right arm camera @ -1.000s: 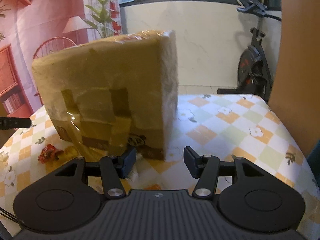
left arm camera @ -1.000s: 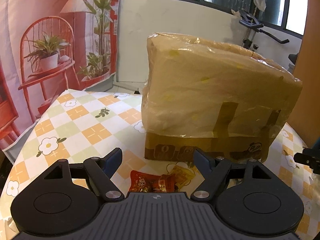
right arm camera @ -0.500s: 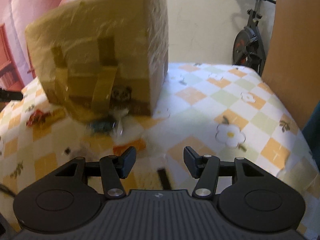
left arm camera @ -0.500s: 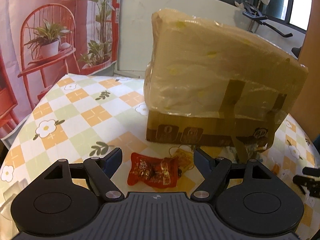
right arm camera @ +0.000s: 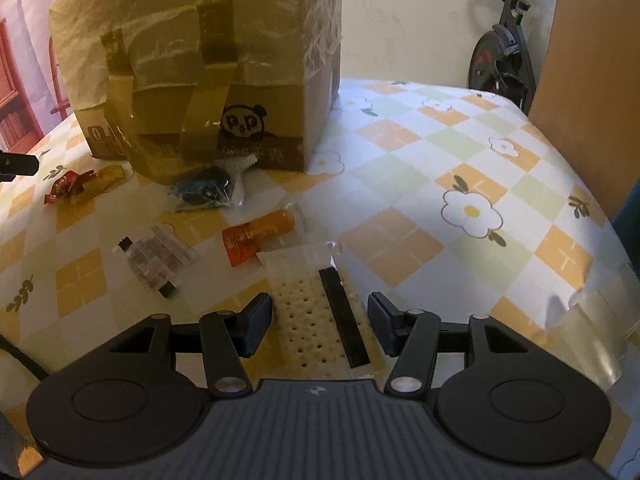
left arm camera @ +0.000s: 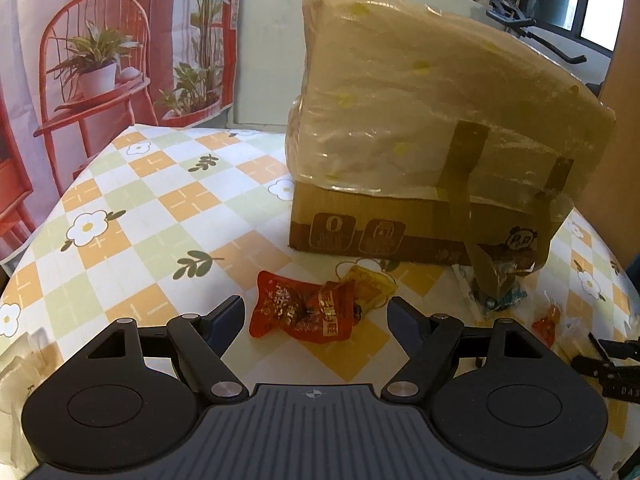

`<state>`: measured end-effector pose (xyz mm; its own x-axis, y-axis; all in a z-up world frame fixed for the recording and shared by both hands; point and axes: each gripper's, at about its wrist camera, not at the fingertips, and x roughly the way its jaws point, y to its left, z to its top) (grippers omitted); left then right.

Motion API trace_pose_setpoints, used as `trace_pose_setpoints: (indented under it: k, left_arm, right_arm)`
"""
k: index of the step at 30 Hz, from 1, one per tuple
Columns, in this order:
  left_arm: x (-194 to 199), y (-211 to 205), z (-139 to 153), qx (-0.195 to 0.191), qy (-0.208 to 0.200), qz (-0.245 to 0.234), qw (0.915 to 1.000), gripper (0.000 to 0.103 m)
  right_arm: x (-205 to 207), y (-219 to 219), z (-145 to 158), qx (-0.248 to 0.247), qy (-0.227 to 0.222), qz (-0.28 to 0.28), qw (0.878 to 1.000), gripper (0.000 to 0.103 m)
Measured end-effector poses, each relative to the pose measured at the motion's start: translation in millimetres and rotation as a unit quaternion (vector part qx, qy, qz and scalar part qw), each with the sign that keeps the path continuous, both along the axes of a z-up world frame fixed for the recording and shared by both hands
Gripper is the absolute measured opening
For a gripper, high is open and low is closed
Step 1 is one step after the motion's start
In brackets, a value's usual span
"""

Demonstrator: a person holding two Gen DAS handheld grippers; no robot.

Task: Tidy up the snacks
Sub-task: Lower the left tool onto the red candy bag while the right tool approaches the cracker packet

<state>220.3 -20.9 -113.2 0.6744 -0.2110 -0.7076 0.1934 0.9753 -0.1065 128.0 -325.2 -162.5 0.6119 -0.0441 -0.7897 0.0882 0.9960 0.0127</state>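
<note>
The left claw [left arm camera: 316,314] is spread wide and holds nothing, hovering low over the desk [left arm camera: 132,216], which is covered with a checked cloth of orange, green and white squares printed with flowers. Just ahead of its gap lies a crinkled red foil snack packet [left arm camera: 302,312], and touching that packet's far right side is a small yellow-wrapped candy [left arm camera: 370,286]. Further right sit a dark teal sweet in clear wrap [left arm camera: 500,294] close to the box, and a small orange-red candy [left arm camera: 546,326] near the desk edge. Behind them all stands a big brown cardboard box wrapped in clear plastic and strips of brown tape [left arm camera: 424,152], resting on the desk. The right claw [right arm camera: 320,322] is likewise spread and empty; between its fingers lies a clear packet of pale, hole-dotted crackers with a black strip [right arm camera: 316,320], flat on the cloth. Beyond it lie an orange tube-shaped snack wrapper [right arm camera: 256,238], touching the cracker packet's far end, and to the left a clear packet of small dark pieces [right arm camera: 154,260], set apart from the others. From this side the teal sweet sits against the box's front corner.
</note>
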Motion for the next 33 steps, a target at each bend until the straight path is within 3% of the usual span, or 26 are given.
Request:
trace_pose_setpoints:
  k: [20, 27, 33]
  left_arm:
    - [38, 1, -32, 0.012, 0.038, 0.001, 0.9992, 0.08]
    - [51, 8, -42, -0.006, 0.053, 0.012, 0.9985, 0.08]
    - [51, 17, -44, -0.028, 0.042, 0.018, 0.9986, 0.077]
  right_arm:
    - [29, 1, -7, 0.022, -0.031, -0.05, 0.998, 0.053]
    - [27, 1, -7, 0.02, -0.032, -0.05, 0.998, 0.053]
    - [28, 2, -8, 0.02, -0.033, -0.05, 0.998, 0.053]
